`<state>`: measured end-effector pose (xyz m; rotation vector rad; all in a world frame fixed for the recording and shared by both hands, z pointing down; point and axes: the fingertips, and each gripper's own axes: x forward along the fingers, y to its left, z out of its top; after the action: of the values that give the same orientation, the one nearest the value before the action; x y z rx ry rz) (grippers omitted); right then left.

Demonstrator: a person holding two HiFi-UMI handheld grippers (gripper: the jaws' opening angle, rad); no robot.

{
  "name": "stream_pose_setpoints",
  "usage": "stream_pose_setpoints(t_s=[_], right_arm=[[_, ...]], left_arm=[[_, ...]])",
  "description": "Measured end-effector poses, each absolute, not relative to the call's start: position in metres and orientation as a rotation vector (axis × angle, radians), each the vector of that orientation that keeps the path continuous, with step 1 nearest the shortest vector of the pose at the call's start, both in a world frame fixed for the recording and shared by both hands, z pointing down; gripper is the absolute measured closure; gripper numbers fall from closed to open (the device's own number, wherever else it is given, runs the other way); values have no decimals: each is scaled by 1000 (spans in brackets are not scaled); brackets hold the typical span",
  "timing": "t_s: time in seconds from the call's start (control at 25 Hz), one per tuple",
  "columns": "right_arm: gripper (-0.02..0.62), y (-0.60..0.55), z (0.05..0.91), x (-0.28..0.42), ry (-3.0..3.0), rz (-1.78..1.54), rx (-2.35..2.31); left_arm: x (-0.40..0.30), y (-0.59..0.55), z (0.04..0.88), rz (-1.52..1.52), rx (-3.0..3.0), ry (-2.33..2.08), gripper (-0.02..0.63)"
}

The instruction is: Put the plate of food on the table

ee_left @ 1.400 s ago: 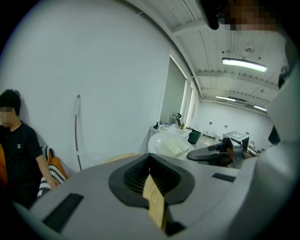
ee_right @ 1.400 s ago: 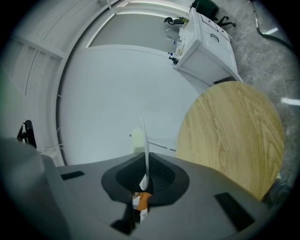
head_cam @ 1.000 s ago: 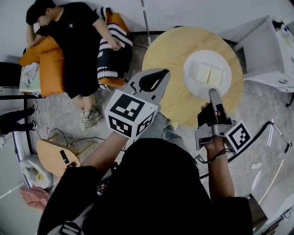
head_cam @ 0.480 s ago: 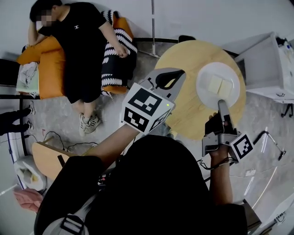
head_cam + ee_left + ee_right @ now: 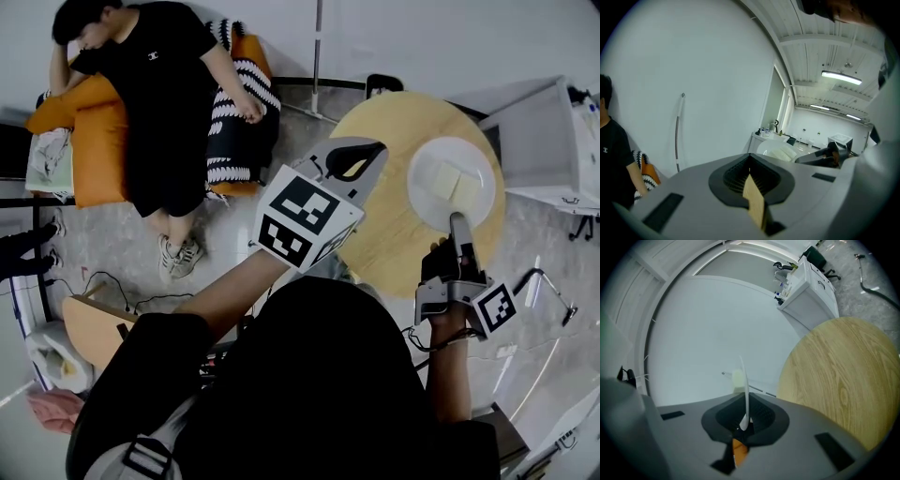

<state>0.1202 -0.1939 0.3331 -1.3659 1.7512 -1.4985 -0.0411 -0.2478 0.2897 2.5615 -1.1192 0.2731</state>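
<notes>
Plate [image 5: 448, 184], rim pinched in right gripper [image 5: 457, 219], has shifted over table [image 5: 384, 230]; left gripper [image 5: 377, 148] clenched empty

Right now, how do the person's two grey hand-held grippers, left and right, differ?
The right gripper is shut on the rim of the round white plate of pale food; the left gripper is shut on nothing. The right gripper reaches over the round wooden table; the left gripper is at its edge. Both are grey.

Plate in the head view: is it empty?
No, two pale square pieces of food lie side by side on the white plate.
</notes>
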Motion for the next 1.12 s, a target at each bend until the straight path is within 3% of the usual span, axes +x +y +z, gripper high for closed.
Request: stream_pose_setpoints(t_s=[1.12], right_arm=[[572,-194,364,139,1739,-1588,-1378]], left_arm=[[-24,-265,304,348,2549,-1106,600]])
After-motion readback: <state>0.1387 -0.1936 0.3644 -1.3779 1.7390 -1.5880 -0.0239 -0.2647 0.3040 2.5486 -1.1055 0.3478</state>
